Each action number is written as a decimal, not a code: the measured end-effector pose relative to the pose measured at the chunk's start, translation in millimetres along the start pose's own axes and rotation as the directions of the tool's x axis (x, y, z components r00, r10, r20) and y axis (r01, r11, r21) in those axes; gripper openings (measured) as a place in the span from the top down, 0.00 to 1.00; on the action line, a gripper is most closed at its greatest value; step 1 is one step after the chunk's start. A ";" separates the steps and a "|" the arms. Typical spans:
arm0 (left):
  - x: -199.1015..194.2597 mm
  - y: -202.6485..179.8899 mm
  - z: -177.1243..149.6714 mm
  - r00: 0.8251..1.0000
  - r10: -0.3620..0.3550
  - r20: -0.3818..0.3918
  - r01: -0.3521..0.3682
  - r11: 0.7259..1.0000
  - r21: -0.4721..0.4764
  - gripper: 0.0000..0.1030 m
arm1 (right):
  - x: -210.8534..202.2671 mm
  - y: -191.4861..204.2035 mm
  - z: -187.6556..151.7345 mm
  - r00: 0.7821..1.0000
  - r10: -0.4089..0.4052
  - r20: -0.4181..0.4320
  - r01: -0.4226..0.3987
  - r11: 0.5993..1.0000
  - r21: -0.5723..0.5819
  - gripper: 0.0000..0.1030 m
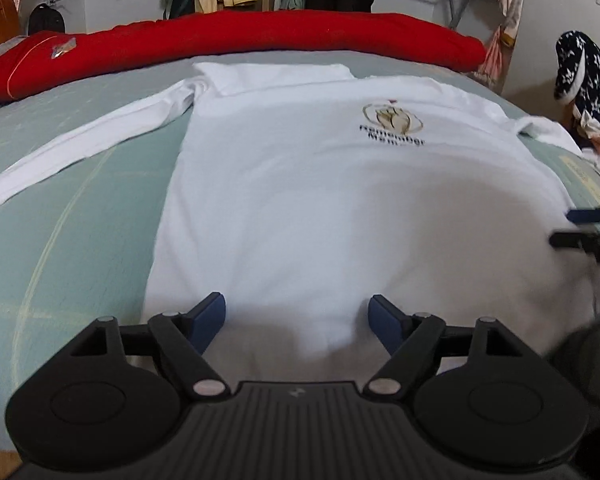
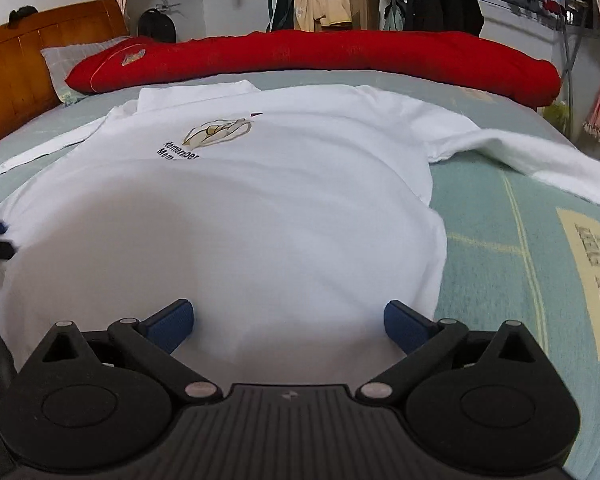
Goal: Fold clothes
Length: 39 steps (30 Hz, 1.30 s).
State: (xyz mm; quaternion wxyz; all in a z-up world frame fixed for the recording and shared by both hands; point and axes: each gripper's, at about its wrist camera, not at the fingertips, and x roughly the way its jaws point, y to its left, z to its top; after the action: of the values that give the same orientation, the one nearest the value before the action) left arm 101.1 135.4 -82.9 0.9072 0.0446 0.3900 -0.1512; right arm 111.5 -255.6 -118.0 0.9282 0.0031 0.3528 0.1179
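White long-sleeved shirt [image 1: 300, 200] lies flat in the middle of the bed [image 1: 60, 240], printed logo [image 1: 392, 120] facing up, collar toward the far edge. One sleeve [image 1: 80, 148] stretches toward the left edge, the other [image 2: 540, 160] toward the right edge. Left gripper [image 1: 296, 316] and right gripper [image 2: 288, 320] hover over the hem at the near edge, both spread wide and holding nothing. A red bolster [image 2: 320, 56] lies along the far edge.

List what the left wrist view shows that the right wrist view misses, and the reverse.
Left only: a star-patterned garment at the bed's right edge. Right only: the wooden headboard and yellow "HAPPY EVERY DAY" patch. Both: the white shirt spread flat, red bolster, and each open hand-held gripper, left and right.
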 end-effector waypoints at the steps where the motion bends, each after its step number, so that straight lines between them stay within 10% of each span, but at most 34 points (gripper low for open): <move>1: -4.1 -0.8 0.1 1.000 0.010 -0.005 -0.010 1.000 0.018 0.23 | -0.8 -0.8 -2.9 1.000 0.003 0.010 -0.003 1.000 0.002 0.00; 16: -23.1 28.6 -11.0 0.996 0.088 -0.022 -0.090 0.992 -0.092 0.22 | -0.2 3.8 -7.1 0.999 -0.030 0.020 0.030 1.000 -0.006 0.00; 32: 68.0 -52.9 83.1 0.996 -0.043 0.075 0.036 0.996 0.087 0.21 | -4.6 34.1 53.8 0.996 0.022 0.088 -0.016 0.998 -0.066 0.00; 39: 38.6 -48.8 21.2 0.997 -0.013 0.079 0.010 0.999 0.040 0.16 | 49.1 61.1 39.6 0.999 0.054 0.001 -0.053 0.989 -0.140 0.00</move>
State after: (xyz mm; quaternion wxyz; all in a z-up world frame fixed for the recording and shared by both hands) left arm 125.9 75.6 -94.2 0.9200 0.0543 0.3508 -0.1660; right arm 159.8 -182.2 -115.0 0.9234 -0.0524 0.3413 0.1673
